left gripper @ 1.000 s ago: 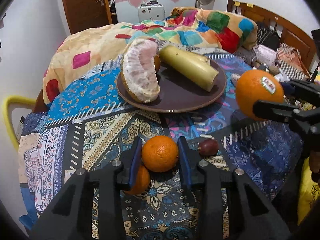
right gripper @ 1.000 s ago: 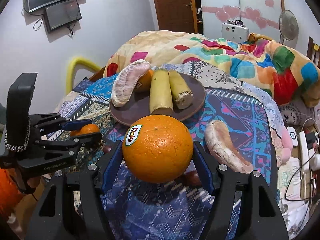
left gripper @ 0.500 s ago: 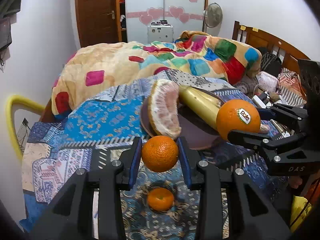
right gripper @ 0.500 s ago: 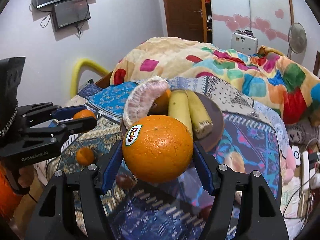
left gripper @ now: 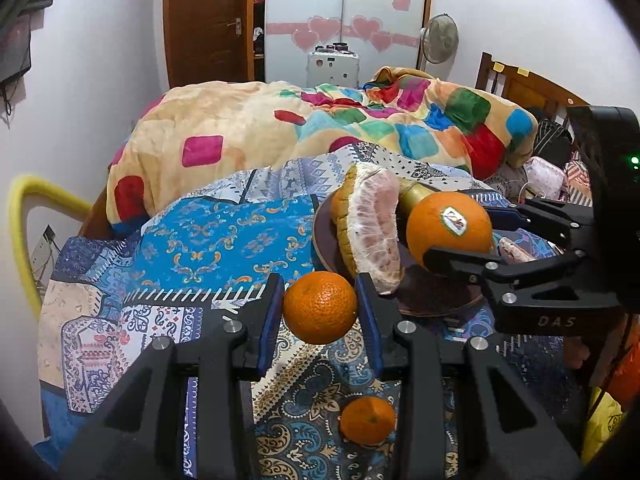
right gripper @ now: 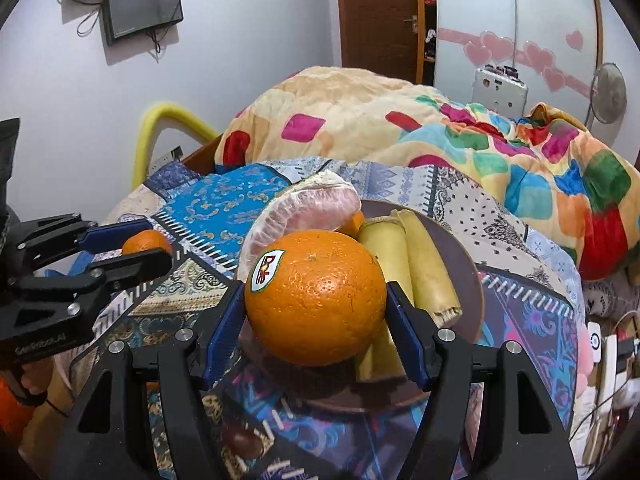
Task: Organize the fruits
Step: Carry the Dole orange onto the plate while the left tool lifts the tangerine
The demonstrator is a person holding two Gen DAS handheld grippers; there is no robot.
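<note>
Room: bedroom with pale walls, a brown door (left gripper: pixel 208 20) and a wardrobe (left gripper: pixel 344 12) stuck with pink hearts; a fan (left gripper: pixel 439 39) stands by it.
Bed: a patchwork quilt (left gripper: pixel 320 128) with coloured squares is heaped at the back, and a patterned blue cloth (left gripper: pixel 224 236) covers the near part.
Plate: a dark brown plate (right gripper: pixel 464 264) lies on the cloth, bearing a pomelo piece (right gripper: pixel 308 208), two banana pieces (right gripper: pixel 408 264) side by side and a small orange fruit half hidden behind the pomelo.
Pomelo piece: peeled, pinkish flesh under white membrane, propped on edge at the plate's left side.
Left gripper (left gripper: pixel 320 310): its blue-padded fingers are clamped on a mandarin (left gripper: pixel 320 307), held in the air above the cloth, near the plate's front edge.
Mandarin: small, round, deep orange, finely pitted skin.
Right gripper (right gripper: pixel 316 316): fingers clamped on an orange (right gripper: pixel 316 298), held above the plate's near side.
Orange: large, round, bright, with a Dole sticker on its upper left.
Loose fruit: a second mandarin (left gripper: pixel 368 420) lies on the cloth below the left gripper; a dark reddish fruit (right gripper: pixel 242 442) lies on the cloth below the right gripper.
</note>
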